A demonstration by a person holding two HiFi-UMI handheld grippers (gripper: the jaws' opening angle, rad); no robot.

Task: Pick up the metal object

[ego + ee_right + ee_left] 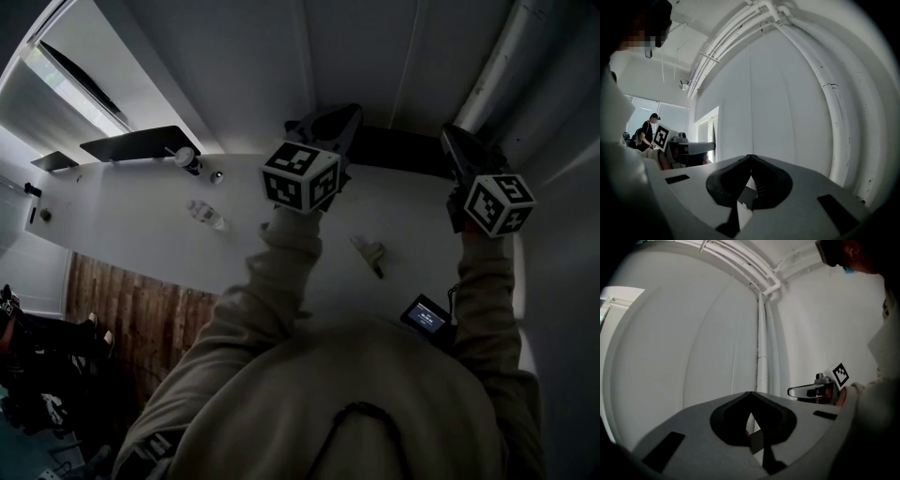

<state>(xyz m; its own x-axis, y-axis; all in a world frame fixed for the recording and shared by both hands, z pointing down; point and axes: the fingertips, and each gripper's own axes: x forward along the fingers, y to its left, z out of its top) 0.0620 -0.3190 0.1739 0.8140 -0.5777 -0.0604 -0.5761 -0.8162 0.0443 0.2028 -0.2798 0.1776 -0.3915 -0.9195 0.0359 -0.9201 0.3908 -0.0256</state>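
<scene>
Nothing is picked up yet: the metal object point(371, 254) lies on the worktop point(131, 202), well apart from the left gripper point(751, 394) and right gripper point(750, 157), both facing the wall, jaws closed and empty.

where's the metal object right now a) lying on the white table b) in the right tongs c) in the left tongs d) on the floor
A: the metal object lies on the table, while the left tongs and right tongs are shut with nothing in them.
</scene>
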